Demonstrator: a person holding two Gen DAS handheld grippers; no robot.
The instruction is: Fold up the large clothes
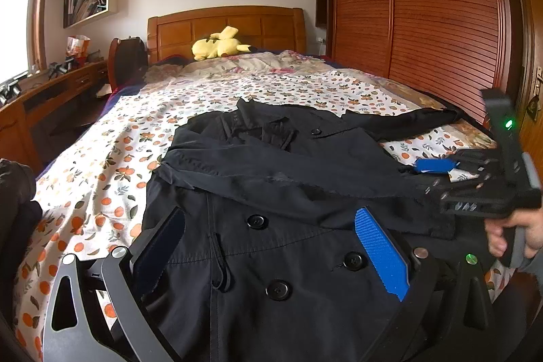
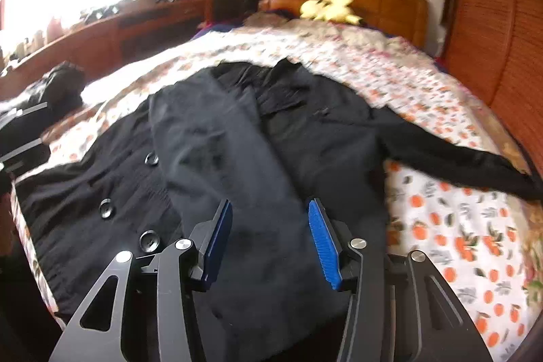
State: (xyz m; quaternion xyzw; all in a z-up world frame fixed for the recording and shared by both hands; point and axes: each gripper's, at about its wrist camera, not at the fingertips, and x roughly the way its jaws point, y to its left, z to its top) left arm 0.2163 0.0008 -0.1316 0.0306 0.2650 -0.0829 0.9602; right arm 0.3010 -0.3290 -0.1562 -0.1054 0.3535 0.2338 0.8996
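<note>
Bed (image 1: pixel 85 165) with orange-print sheet, black coat (image 1: pixel 271 192) spread on it. Left gripper (image 1: pixel 271 246) jaws wide apart over buttons; right gripper (image 2: pixel 269 240) jaws apart, empty.

Black buttoned coat (image 1: pixel 281 192) spread on bed

One long black double-breasted coat (image 1: pixel 271 178) lies on one wooden bed with an orange-print sheet (image 1: pixel 101 165), and four round black buttons show down its front, one being the lowest black button (image 1: pixel 278 290). Two sleeves: one folded across the chest, one stretched out to the side (image 2: pixel 458 158). One yellow plush toy (image 1: pixel 219 44) by the headboard. Two black grippers with blue-padded fingers, the left gripper (image 1: pixel 271 253) and the right gripper (image 2: pixel 269 238), each with two fingers
</note>
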